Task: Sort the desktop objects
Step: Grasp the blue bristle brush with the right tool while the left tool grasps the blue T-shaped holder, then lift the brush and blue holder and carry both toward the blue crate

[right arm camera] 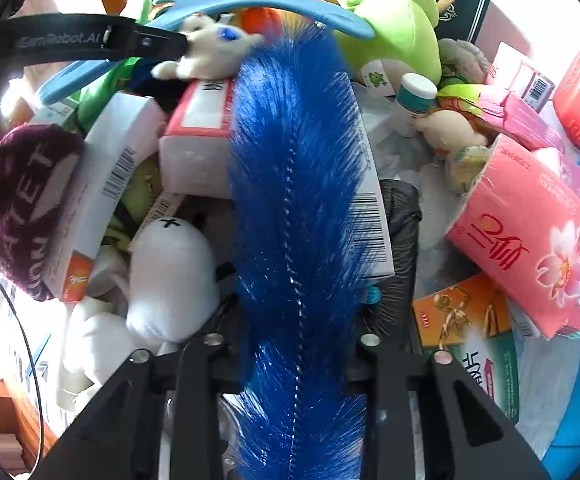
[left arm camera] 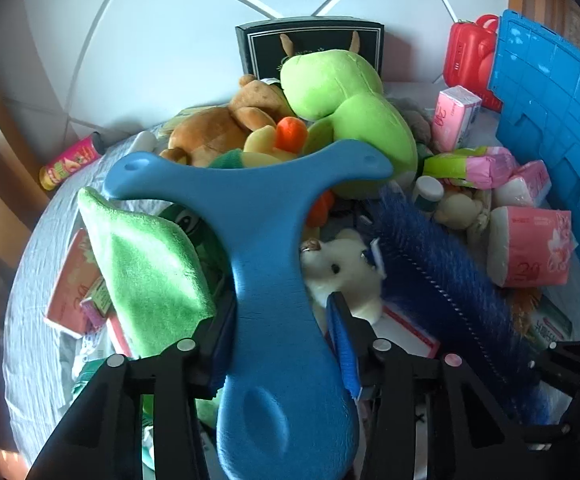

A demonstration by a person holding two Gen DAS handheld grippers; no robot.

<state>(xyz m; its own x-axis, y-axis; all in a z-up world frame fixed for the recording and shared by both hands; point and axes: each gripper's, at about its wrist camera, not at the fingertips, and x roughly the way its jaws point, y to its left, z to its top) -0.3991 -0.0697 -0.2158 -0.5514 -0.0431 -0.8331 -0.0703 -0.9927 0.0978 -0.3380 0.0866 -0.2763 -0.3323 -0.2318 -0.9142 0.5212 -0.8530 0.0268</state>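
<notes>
My left gripper is shut on a blue plastic T-shaped holder, held above a cluttered table; the holder also shows in the right wrist view. My right gripper is shut on a dark blue bristle brush, which points away over the pile and shows in the left wrist view. Below lie a green plush dinosaur, a brown plush, a small white plush, a green cloth and pink tissue packs.
A blue crate stands at the right with a red case behind it. A black box leans on the back wall. A snack tube lies at left. White cartons, a white plush and a purple hat crowd the near side.
</notes>
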